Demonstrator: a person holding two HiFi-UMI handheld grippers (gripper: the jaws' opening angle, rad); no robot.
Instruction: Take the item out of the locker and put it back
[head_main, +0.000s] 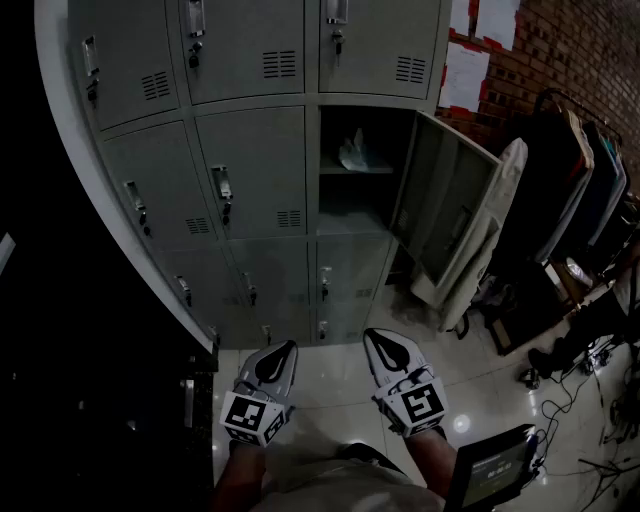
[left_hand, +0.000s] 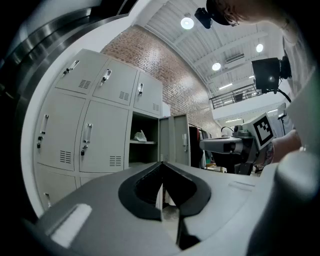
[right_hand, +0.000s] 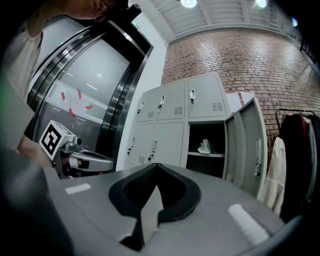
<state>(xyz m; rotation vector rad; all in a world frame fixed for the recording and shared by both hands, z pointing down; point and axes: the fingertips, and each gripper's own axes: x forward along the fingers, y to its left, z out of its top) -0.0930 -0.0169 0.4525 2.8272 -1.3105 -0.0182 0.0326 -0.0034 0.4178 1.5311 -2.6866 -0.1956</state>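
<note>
White bag (head_main: 355, 153): on the shelf (head_main: 362, 172) in the open locker (head_main: 340, 215) | left tool (head_main: 288, 350), right tool (head_main: 374, 338): both shut tight, holding nothing, far from locker | done: door (head_main: 442, 200) open | left: take out, put back

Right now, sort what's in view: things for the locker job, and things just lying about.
For the job: open locker, its door, white item on its shelf, left gripper, right gripper.
Lying about: closed lockers, white garment, clothes rack, floor cables.

item (head_main: 354, 153) on shelf (head_main: 372, 171) — in locker (head_main: 345, 215) | door (head_main: 445, 205) right of it
</note>
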